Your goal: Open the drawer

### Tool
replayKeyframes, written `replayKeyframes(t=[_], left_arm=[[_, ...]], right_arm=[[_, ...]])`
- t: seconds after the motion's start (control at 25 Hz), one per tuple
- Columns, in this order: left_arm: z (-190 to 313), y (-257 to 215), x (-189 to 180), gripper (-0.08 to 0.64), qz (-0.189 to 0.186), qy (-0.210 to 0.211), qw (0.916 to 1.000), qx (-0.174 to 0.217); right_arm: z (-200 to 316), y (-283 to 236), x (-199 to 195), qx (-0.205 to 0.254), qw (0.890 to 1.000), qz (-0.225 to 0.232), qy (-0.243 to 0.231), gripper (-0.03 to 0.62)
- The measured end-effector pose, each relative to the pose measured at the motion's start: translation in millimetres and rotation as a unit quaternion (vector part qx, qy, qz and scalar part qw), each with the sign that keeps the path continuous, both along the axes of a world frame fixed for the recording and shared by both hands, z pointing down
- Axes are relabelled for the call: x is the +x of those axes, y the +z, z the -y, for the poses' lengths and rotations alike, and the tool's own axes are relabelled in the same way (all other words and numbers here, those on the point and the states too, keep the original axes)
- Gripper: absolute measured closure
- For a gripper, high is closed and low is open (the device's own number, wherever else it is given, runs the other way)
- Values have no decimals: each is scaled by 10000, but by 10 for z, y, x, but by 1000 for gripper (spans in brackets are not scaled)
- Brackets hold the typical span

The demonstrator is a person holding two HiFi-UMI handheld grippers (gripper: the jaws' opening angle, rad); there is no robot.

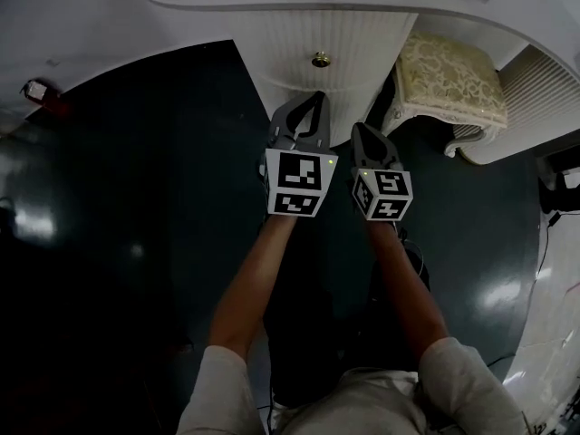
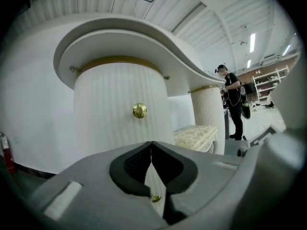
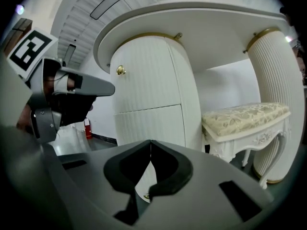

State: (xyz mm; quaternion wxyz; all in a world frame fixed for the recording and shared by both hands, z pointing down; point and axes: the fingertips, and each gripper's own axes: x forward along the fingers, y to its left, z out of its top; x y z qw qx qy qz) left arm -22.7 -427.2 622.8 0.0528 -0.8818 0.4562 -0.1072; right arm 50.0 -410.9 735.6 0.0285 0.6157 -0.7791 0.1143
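Note:
A white ribbed, rounded cabinet stands under a curved desktop. Its upper drawer front carries a gold knob, also seen as the knob and the knob. A lower drawer front has a second small gold knob, glimpsed behind the jaws. My left gripper is shut and empty, pointing at the cabinet just below the upper knob, a short way off. My right gripper is beside it, also shut with nothing held. The left gripper shows at the left of the right gripper view.
A white stool with a cream patterned cushion stands right of the cabinet, next to a ribbed column. A red fire extinguisher sits by the wall at left. A person stands far off. The floor is dark and glossy.

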Motion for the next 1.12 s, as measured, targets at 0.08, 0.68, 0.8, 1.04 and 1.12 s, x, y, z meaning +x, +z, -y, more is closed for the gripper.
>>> replayKeyframes(t=[0.08, 0.68, 0.8, 1.04, 1.12], left_arm=[[21, -89, -23, 549, 11, -142, 9999, 94], [161, -598, 148, 403, -245, -798, 9960, 312], [259, -625, 107, 407, -525, -1191, 9910, 306], [250, -616, 71, 446, -655, -1151, 9902, 447], [249, -612, 73, 448, -729, -1119, 9902, 400]], right_arm=[[14, 17, 16, 29, 10000, -4, -34, 575], [-15, -31, 158, -138, 9994, -50, -328, 577], [58, 38, 116, -215, 9990, -221, -313, 577], [251, 51, 80, -345, 9988, -179, -281, 577], [318, 27, 55, -389, 9987, -192, -255, 577]])
